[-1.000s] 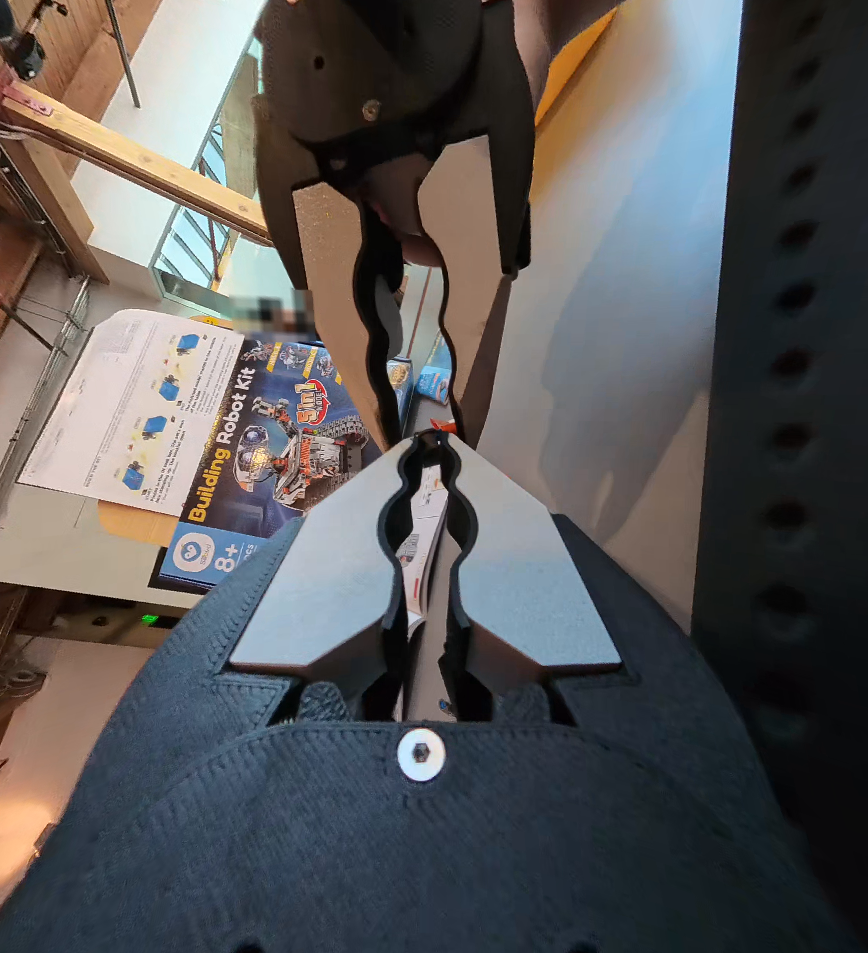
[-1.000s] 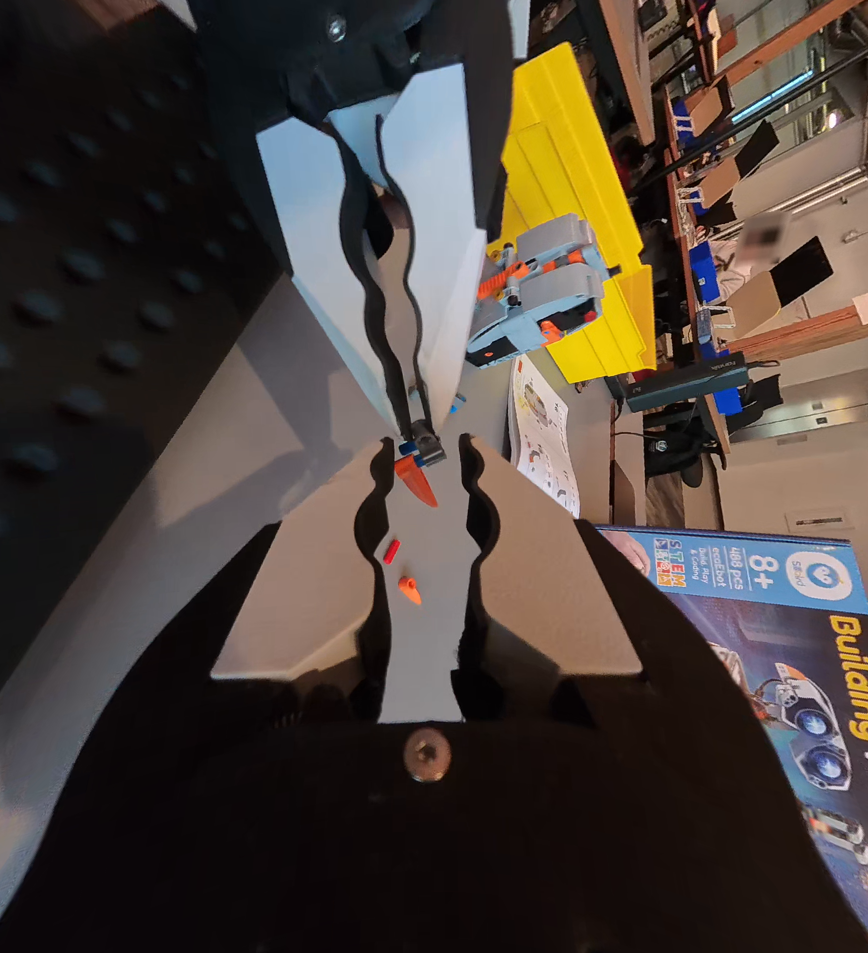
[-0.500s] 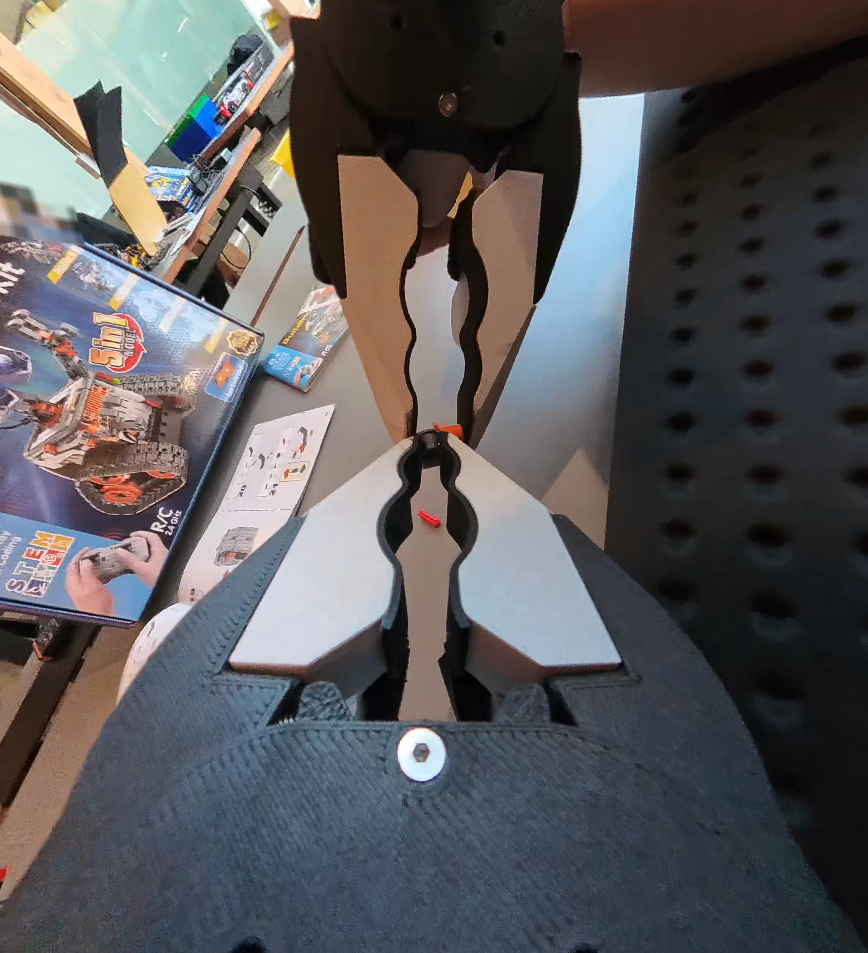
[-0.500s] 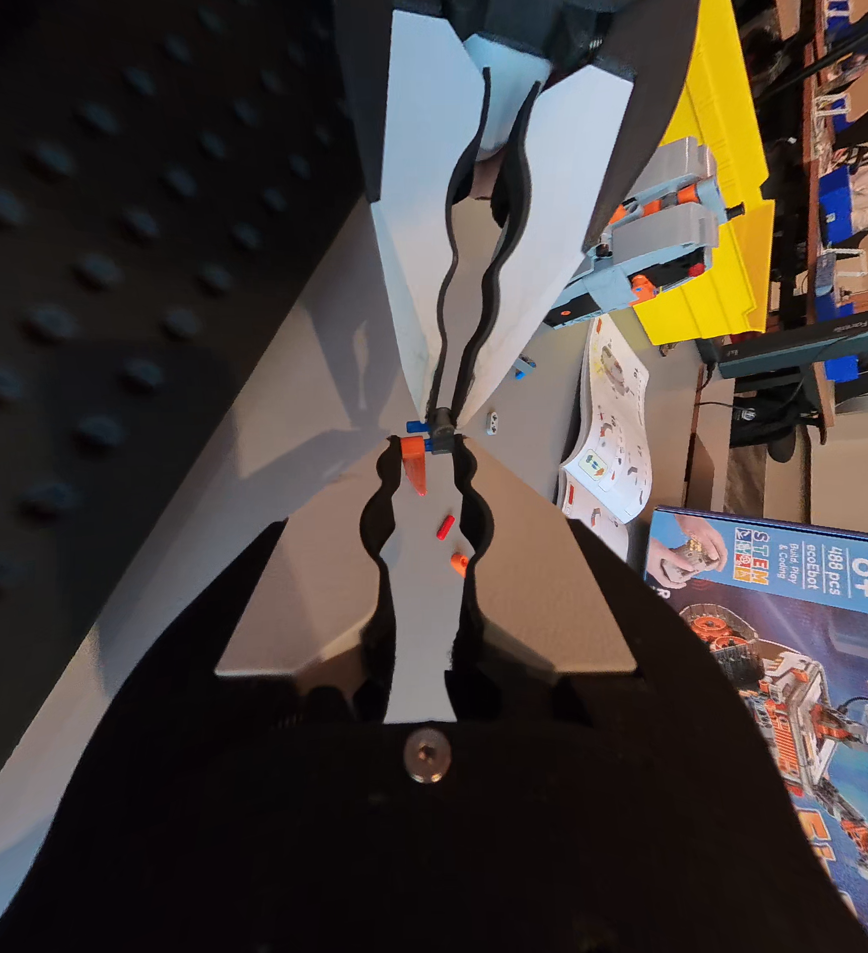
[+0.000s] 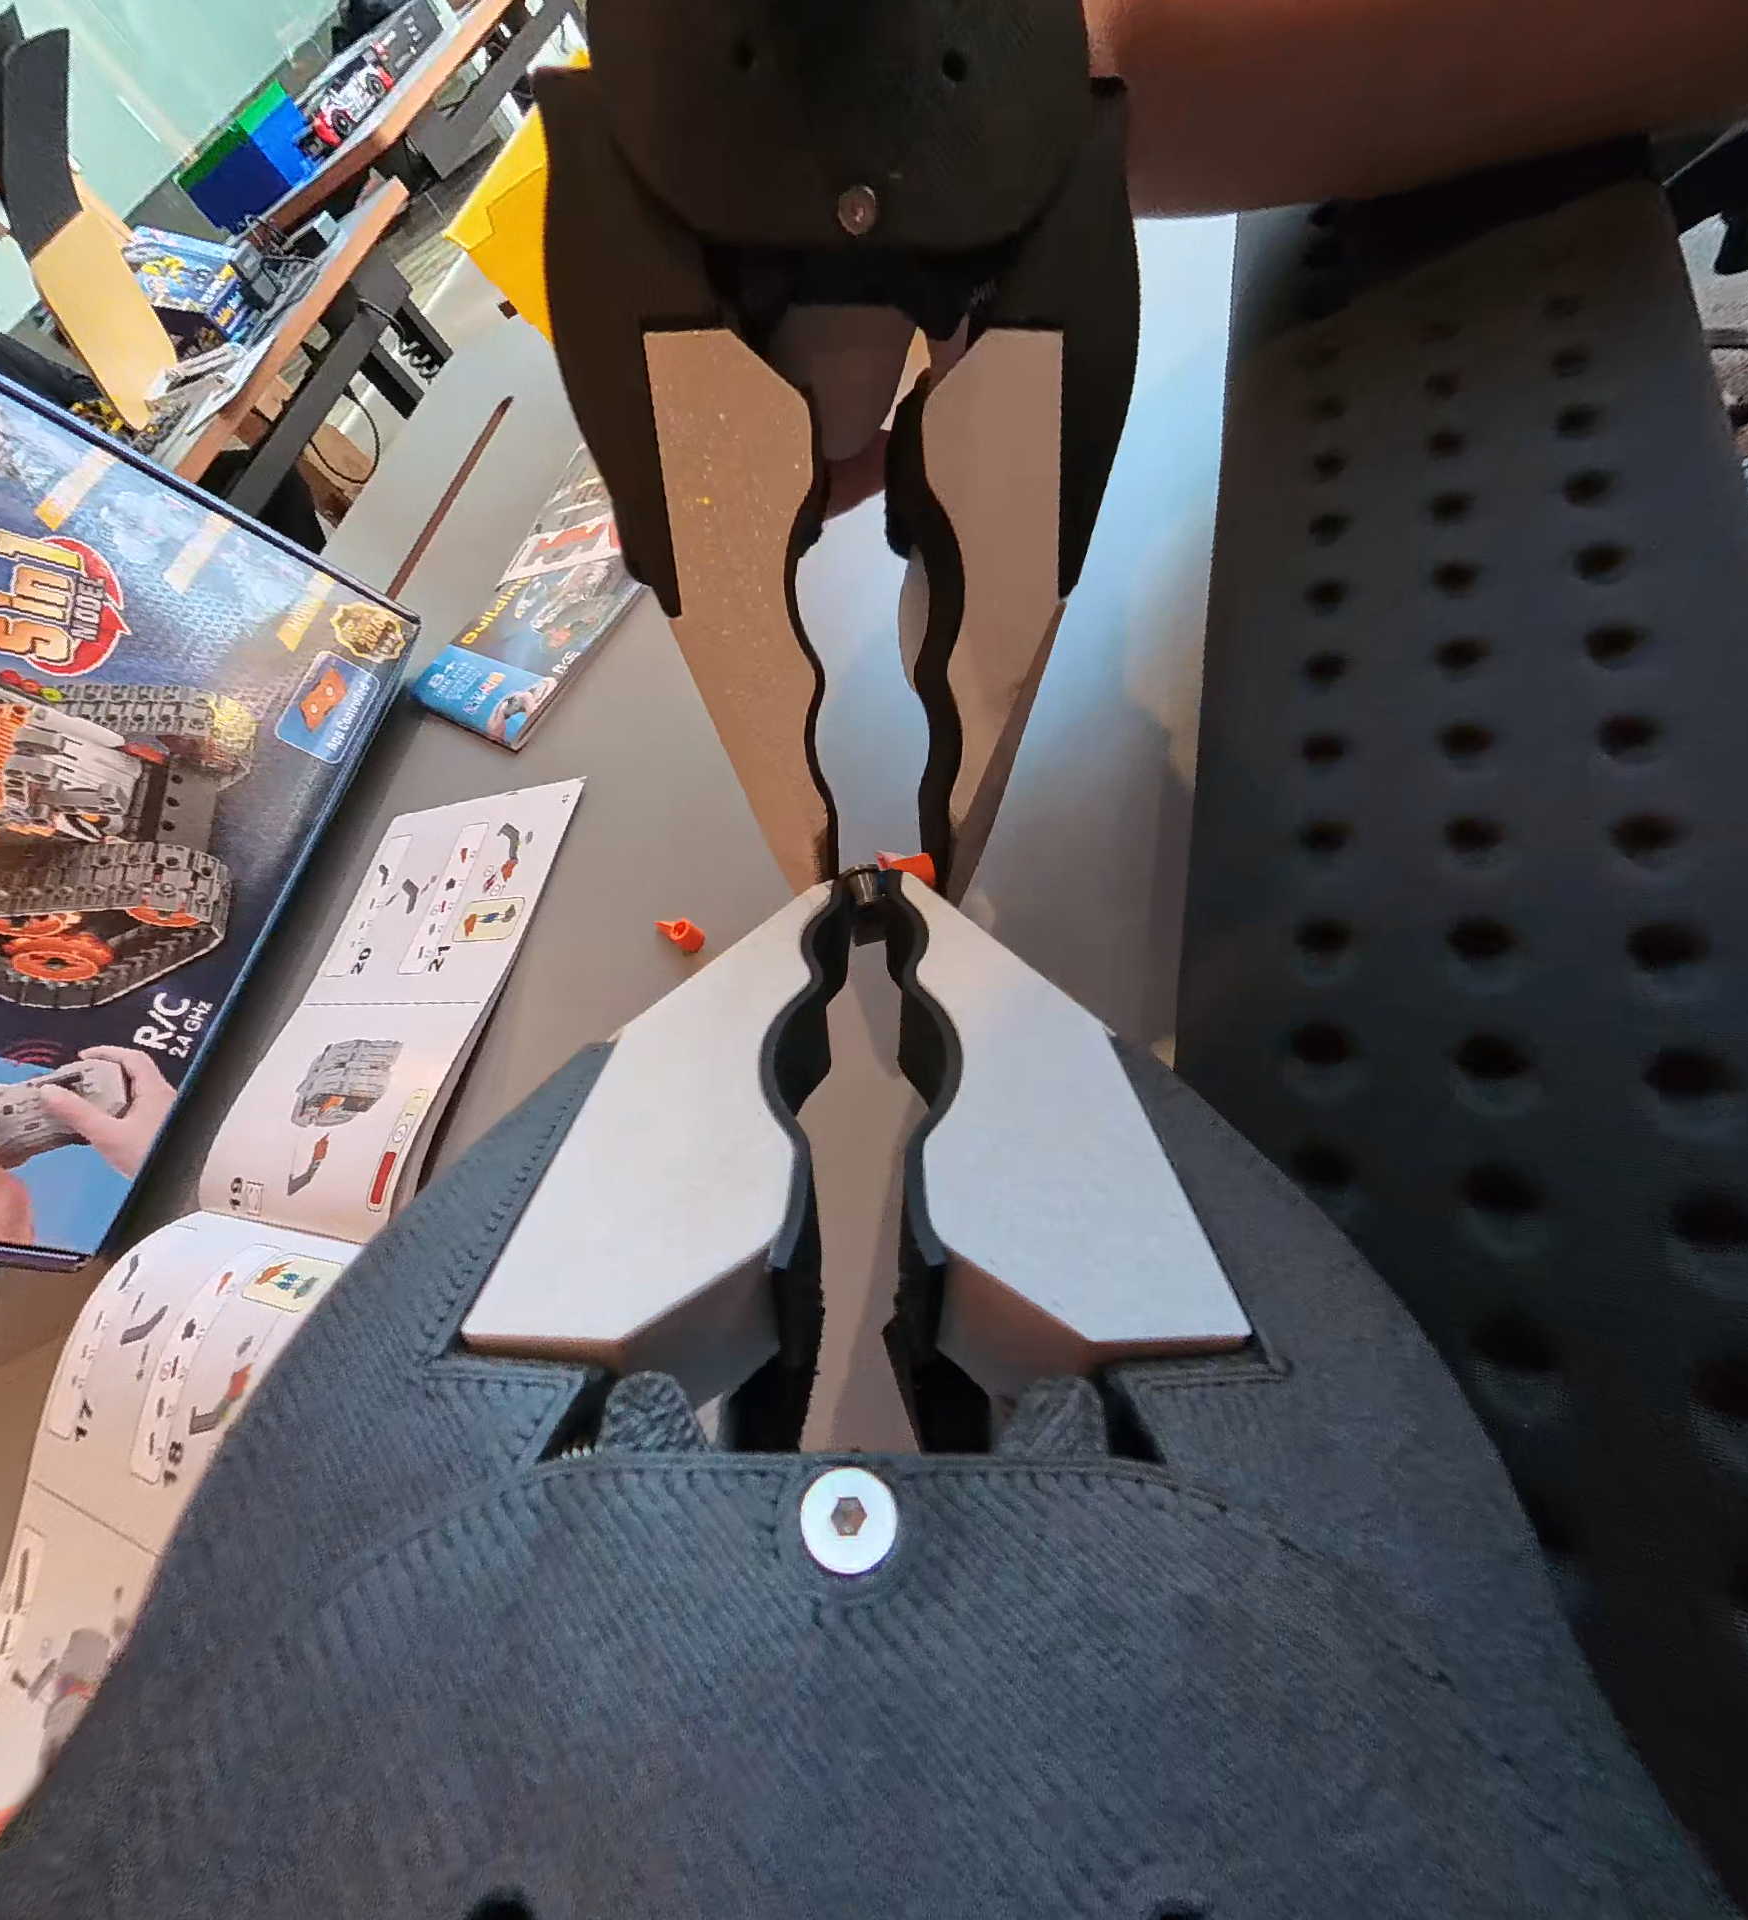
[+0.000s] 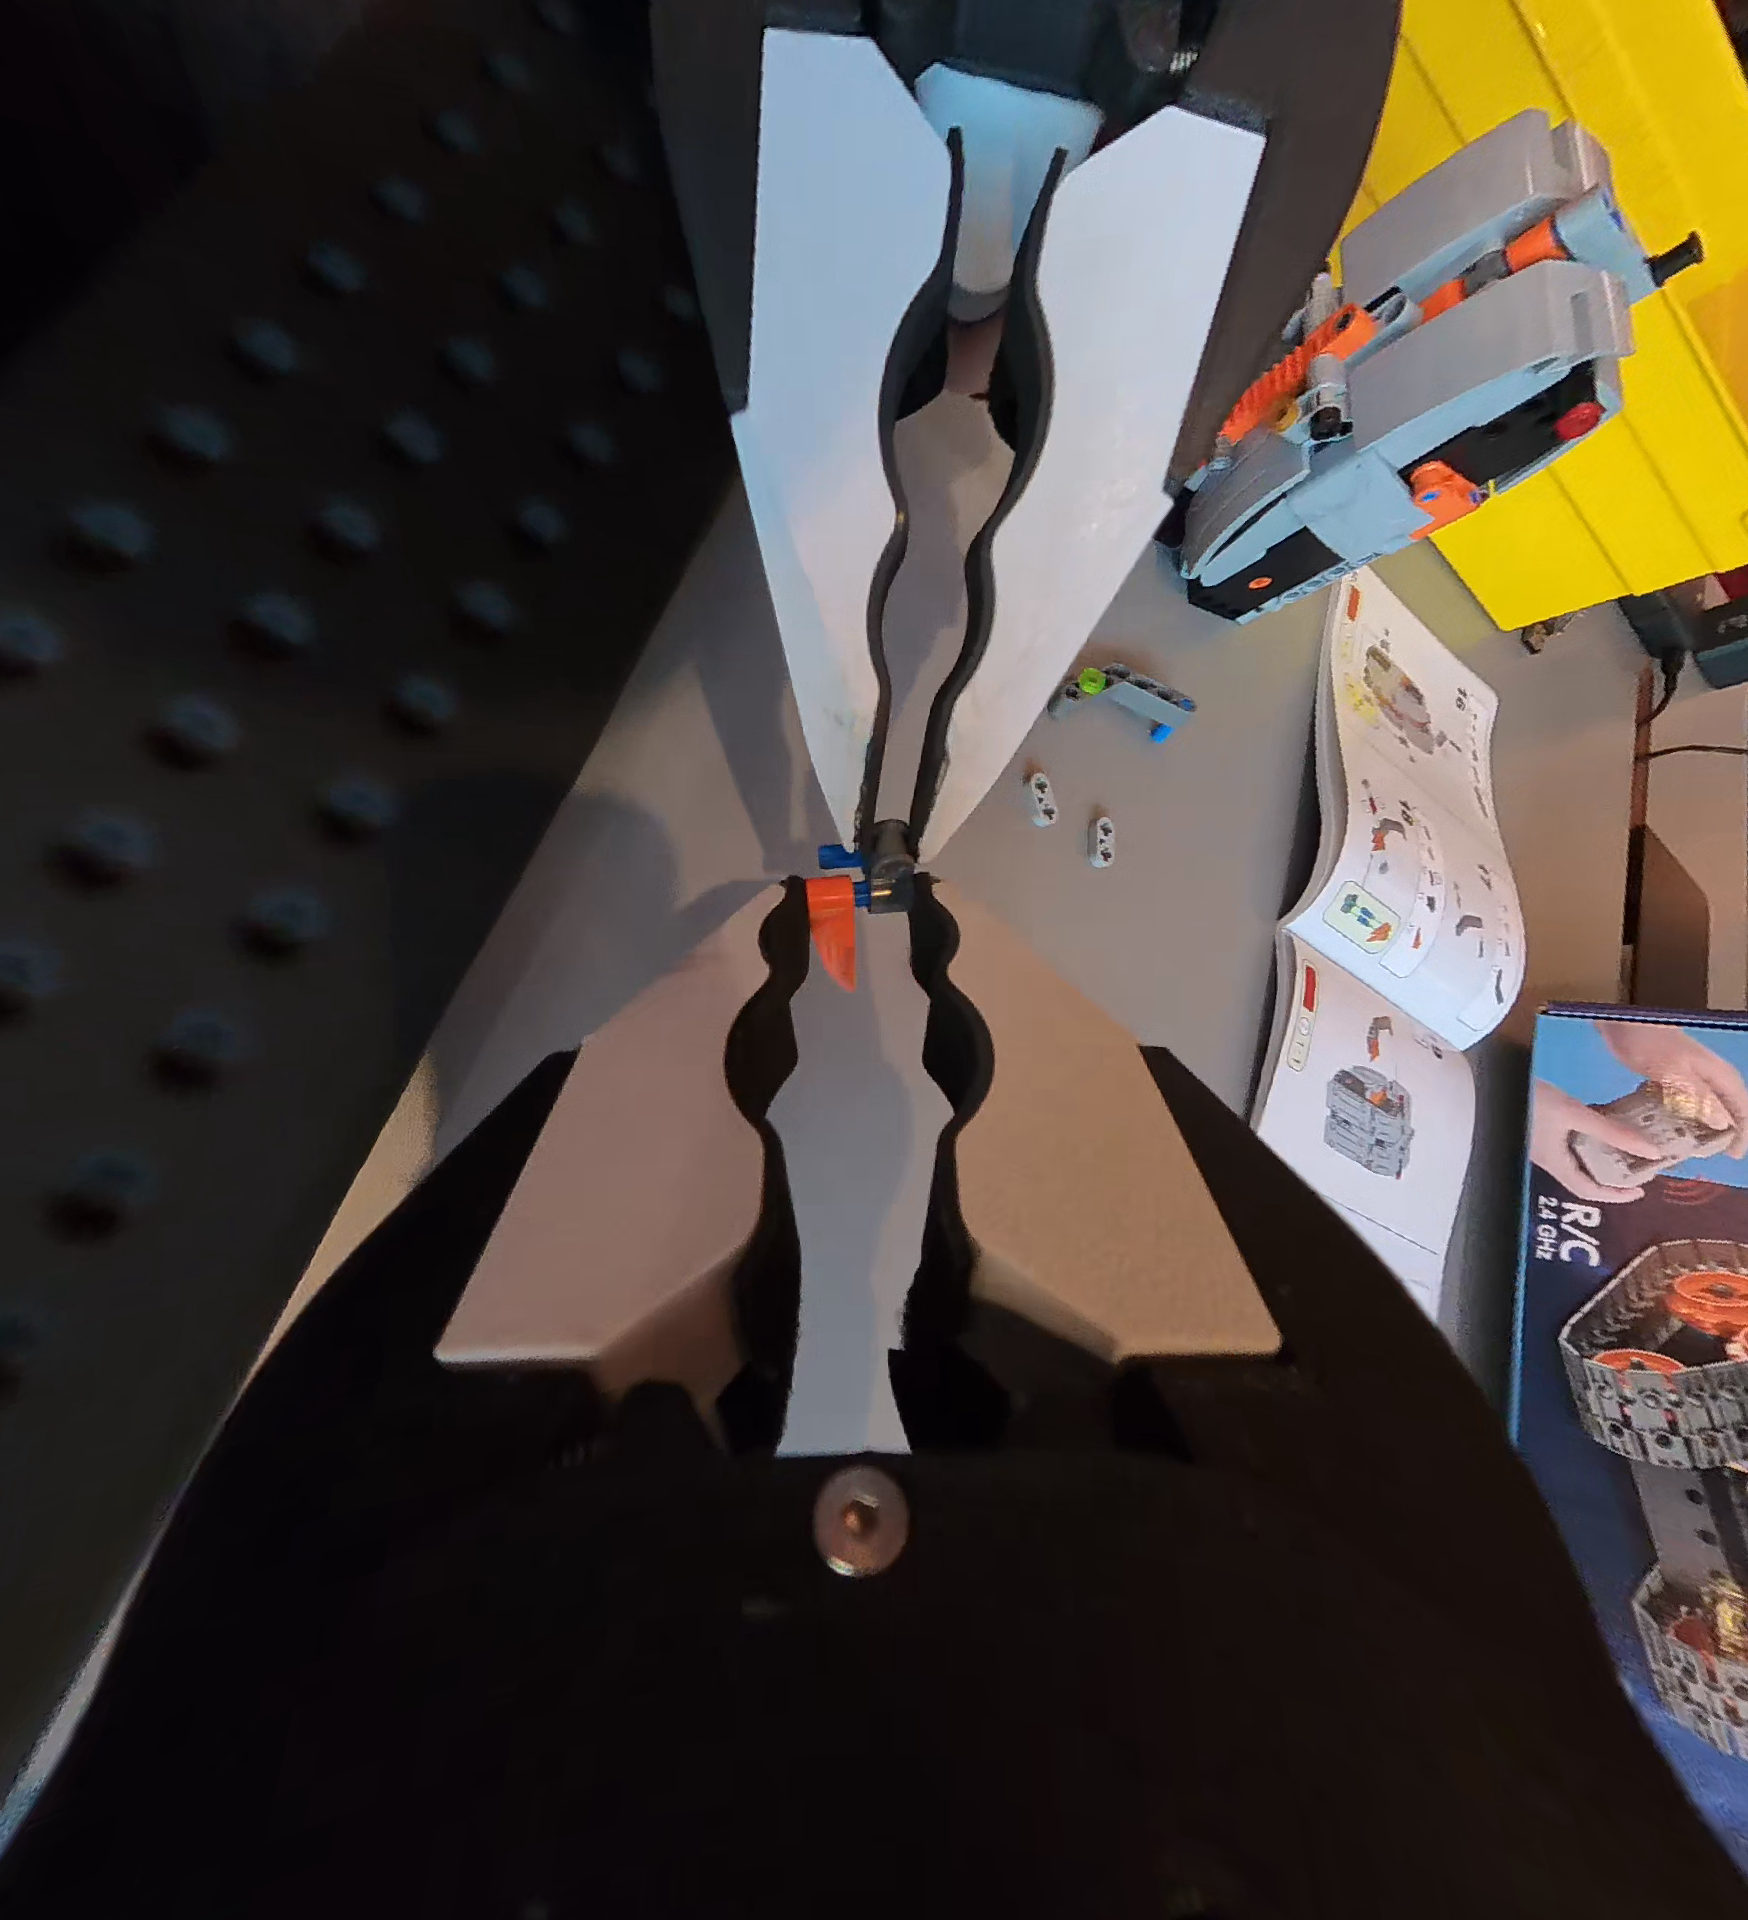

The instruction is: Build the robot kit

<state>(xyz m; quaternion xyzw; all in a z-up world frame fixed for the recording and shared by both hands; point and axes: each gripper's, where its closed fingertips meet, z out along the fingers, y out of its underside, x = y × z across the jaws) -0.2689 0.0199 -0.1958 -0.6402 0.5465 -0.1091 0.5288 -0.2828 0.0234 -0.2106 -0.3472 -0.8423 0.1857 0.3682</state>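
- Meeting tip to tip above the grey tabletop (image 5: 579, 977), the left gripper (image 5: 862, 896) and right gripper (image 6: 862, 902) share one small brick assembly.
- Left jaws: narrow, pinching the small dark grey connector piece (image 6: 889, 840).
- Right jaws: narrow, clamping the orange claw-shaped brick (image 6: 832, 930) joined to that connector by blue pins.
- An open instruction booklet (image 5: 413, 997) and a blue kit box (image 5: 122, 769) lie left; a loose orange piece (image 5: 681, 933) rests near the tips.

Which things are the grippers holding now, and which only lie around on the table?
Held: left gripper on grey connector; right gripper on orange claw piece.
Lying about: instruction booklet, kit box, half-built model, yellow bin, grey beam, loose orange piece.
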